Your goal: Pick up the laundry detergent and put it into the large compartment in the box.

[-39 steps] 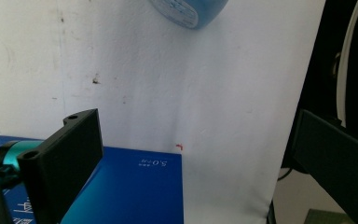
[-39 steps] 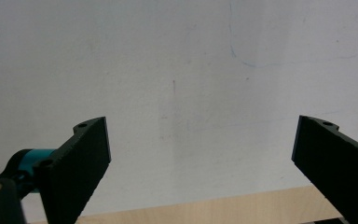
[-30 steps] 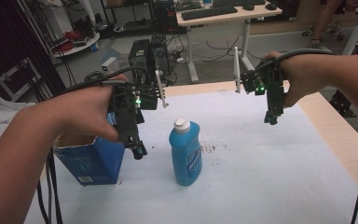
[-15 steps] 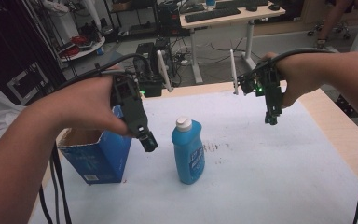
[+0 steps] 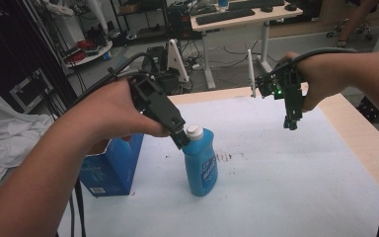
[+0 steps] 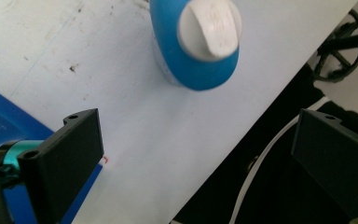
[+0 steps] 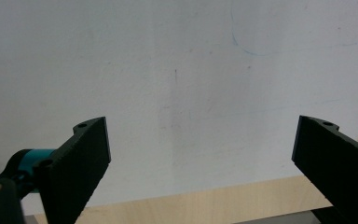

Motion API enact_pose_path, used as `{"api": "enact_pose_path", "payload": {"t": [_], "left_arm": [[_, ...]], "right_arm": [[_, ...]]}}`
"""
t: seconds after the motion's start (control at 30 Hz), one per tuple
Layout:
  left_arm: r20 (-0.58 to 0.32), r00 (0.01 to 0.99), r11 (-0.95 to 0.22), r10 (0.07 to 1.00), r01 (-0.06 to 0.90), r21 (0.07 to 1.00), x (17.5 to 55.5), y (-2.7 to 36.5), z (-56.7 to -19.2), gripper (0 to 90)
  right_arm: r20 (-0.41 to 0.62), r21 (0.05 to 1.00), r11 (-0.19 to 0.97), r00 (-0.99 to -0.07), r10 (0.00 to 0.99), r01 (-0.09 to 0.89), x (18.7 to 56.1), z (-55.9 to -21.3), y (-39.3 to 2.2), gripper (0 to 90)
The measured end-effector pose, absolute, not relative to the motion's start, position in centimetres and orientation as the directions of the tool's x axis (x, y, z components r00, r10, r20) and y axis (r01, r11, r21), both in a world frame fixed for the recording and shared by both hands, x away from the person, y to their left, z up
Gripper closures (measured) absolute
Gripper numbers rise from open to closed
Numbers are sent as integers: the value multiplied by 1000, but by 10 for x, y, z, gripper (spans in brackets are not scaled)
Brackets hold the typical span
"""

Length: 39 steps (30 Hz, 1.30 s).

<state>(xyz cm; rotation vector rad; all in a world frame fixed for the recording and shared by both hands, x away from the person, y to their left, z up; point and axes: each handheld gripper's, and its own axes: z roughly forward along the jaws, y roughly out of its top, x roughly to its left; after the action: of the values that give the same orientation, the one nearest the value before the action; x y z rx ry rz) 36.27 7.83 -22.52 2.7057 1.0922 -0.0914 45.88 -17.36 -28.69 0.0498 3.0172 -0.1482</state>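
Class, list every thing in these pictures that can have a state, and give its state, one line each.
Blue bottle: upright on the table, not gripped.
White cap: shut, on the bottle.
Blue box: standing beside the bottle, its top open.
Left gripper: open, tips next to the cap, holding nothing.
Right gripper: open, held above the table, holding nothing.

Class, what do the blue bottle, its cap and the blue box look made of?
Blue bottle: likely plastic, smooth and slightly glossy. Cap: white, matte, moulded, probably plastic. Blue box: seemingly printed cardboard, with flat panels and an open top.
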Motion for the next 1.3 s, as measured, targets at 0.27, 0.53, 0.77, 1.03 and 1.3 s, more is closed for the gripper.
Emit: {"api": "enact_pose_path", "payload": {"t": [0.27,0.53,0.77,1.03,1.3], "left_arm": [[-133,720,-699,681,693,176,366,58,-234,20],[-138,707,-688,694,707,164,372,49,-248,20],[-134,689,-675,712,724,142,381,34,-263,20],[-101,667,-655,738,745,125,385,22,-273,20],[-69,648,-640,759,761,111,385,15,-283,20]], "right_arm": [[-128,-94,995,-991,26,38,460,-285,-178,33],[-130,-92,995,-991,31,43,460,-287,-176,34],[-129,-94,995,-991,32,45,462,-289,-174,34],[-135,-93,995,-990,30,43,463,-289,-173,33],[-141,-92,995,-990,18,31,463,-289,-172,33]]}}
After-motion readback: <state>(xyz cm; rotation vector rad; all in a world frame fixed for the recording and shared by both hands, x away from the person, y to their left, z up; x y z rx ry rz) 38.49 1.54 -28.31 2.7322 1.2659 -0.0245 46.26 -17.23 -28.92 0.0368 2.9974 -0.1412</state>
